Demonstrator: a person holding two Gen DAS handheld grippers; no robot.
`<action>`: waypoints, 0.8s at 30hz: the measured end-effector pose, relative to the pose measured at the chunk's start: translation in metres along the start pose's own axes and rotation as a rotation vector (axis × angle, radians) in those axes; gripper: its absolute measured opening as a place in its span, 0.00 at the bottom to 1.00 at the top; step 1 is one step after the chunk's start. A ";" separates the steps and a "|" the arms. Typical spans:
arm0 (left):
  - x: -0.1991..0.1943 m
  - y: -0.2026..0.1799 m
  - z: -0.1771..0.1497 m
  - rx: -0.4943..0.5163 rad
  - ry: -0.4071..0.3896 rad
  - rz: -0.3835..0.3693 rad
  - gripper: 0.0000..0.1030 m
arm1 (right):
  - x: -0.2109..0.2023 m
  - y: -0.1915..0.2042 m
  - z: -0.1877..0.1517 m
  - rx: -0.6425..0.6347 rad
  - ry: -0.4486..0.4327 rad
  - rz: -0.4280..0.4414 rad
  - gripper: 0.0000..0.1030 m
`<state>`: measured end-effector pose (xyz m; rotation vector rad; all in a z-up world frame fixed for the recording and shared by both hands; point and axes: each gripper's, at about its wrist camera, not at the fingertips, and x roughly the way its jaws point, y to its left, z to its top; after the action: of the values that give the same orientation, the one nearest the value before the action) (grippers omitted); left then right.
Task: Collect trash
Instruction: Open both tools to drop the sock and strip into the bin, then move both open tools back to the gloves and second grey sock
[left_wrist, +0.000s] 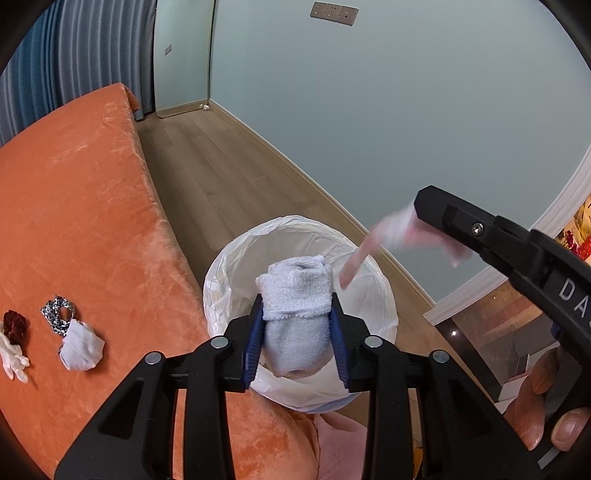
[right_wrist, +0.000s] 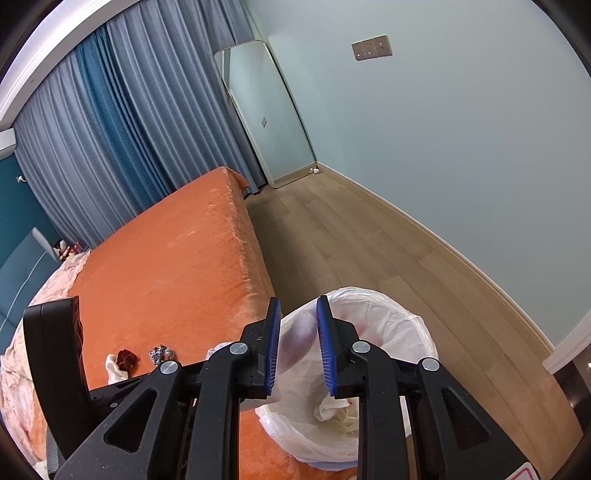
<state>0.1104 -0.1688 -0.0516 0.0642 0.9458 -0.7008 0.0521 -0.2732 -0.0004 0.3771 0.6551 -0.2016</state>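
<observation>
A rolled white sock (left_wrist: 295, 317) sits between the blue pads of my left gripper (left_wrist: 297, 297), which is shut on it right above the bin (left_wrist: 229, 266). The bin is lined with a white bag and stands against the orange bed. My right gripper (right_wrist: 298, 301) holds a translucent pinkish plastic wrapper (right_wrist: 295, 347) between its pads, over the bin's rim (right_wrist: 406, 317). In the left wrist view this wrapper (left_wrist: 391, 232) is blurred and hangs from the right gripper (left_wrist: 424, 210) above the bin's far side. Crumpled white trash (right_wrist: 328, 410) lies inside the bin.
On the orange bed (left_wrist: 74, 203) lie a crumpled white wad (left_wrist: 79, 349), a black-and-white scrunchie (left_wrist: 57, 314), a dark red scrunchie (left_wrist: 14, 326) and a white cloth (left_wrist: 13, 358). Wooden floor (right_wrist: 351, 240) runs past the bin to a mirror (right_wrist: 266, 110) leaning on the wall.
</observation>
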 end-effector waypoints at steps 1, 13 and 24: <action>0.001 0.000 0.000 -0.003 -0.003 0.003 0.35 | 0.001 -0.001 0.000 0.005 -0.002 -0.002 0.21; -0.006 0.011 -0.005 -0.056 -0.018 0.016 0.57 | -0.001 0.011 -0.003 -0.014 0.001 -0.038 0.21; -0.029 0.040 -0.019 -0.117 -0.042 0.029 0.57 | -0.005 0.022 -0.012 -0.013 0.010 -0.016 0.26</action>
<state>0.1085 -0.1157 -0.0508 -0.0396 0.9422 -0.6172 0.0485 -0.2484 0.0000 0.3603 0.6697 -0.2110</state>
